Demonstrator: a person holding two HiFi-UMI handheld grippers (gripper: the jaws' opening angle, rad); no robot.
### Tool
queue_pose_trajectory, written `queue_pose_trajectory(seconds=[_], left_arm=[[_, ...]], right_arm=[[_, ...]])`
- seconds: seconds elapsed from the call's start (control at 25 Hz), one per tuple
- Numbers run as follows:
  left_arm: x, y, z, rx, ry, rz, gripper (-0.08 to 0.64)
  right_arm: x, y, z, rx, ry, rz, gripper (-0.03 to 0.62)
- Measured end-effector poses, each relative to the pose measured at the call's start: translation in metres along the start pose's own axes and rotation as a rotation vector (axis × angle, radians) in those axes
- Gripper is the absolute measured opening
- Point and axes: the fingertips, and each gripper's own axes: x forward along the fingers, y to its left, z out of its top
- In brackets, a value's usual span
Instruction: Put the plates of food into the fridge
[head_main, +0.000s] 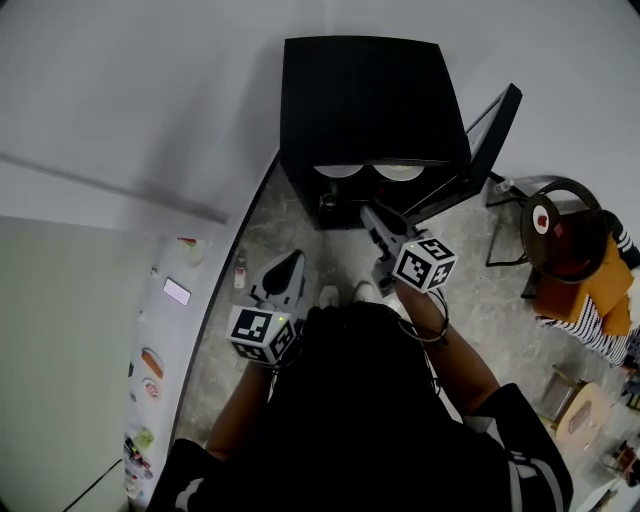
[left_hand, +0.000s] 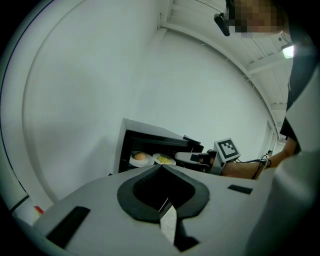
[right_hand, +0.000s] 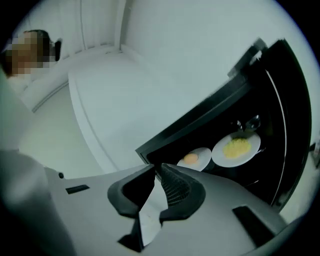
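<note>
A black fridge (head_main: 365, 100) stands against the wall with its door (head_main: 490, 140) swung open to the right. On a shelf inside sit two white plates: one with a round orange-brown piece of food (right_hand: 192, 159) and one with yellow food (right_hand: 235, 149). Both plates also show in the left gripper view, the orange one (left_hand: 141, 158) left of the yellow one (left_hand: 164, 160). My right gripper (right_hand: 157, 167) hangs in front of the fridge opening, its jaws a narrow gap apart with nothing between them. My left gripper (left_hand: 160, 167) is lower and further back, jaws shut and empty.
A long white counter (head_main: 160, 330) with small items runs along the left. At the right sits a person in orange with a striped sleeve (head_main: 590, 310), beside a round dark stool (head_main: 560, 235). Speckled floor (head_main: 270, 225) lies between me and the fridge.
</note>
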Motion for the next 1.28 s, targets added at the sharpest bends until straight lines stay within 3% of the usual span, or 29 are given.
queue_pose_trajectory(seconds=[0.16, 0.56, 0.8, 1.08, 1.28], left_arm=[[-0.003, 0.001, -0.003, -0.004, 0.001, 0.002, 0.023], [-0.004, -0.003, -0.001, 0.012, -0.006, -0.012, 0.023], [0.002, -0.014, 0.000, 0.026, -0.004, -0.037, 0.023], [0.002, -0.025, 0.006, 0.050, -0.031, -0.044, 0.023], [0.000, -0.030, 0.011, 0.061, -0.046, -0.042, 0.023]], right_arm=[[-0.016, 0.018, 0.012, -0.158, -0.043, -0.014, 0.049], [-0.047, 0.060, 0.032, -0.305, -0.067, 0.017, 0.039], [-0.066, 0.080, 0.037, -0.442, -0.073, 0.036, 0.035], [-0.091, 0.108, 0.051, -0.472, -0.143, 0.109, 0.034], [-0.102, 0.107, 0.041, -0.443, -0.119, 0.119, 0.026]])
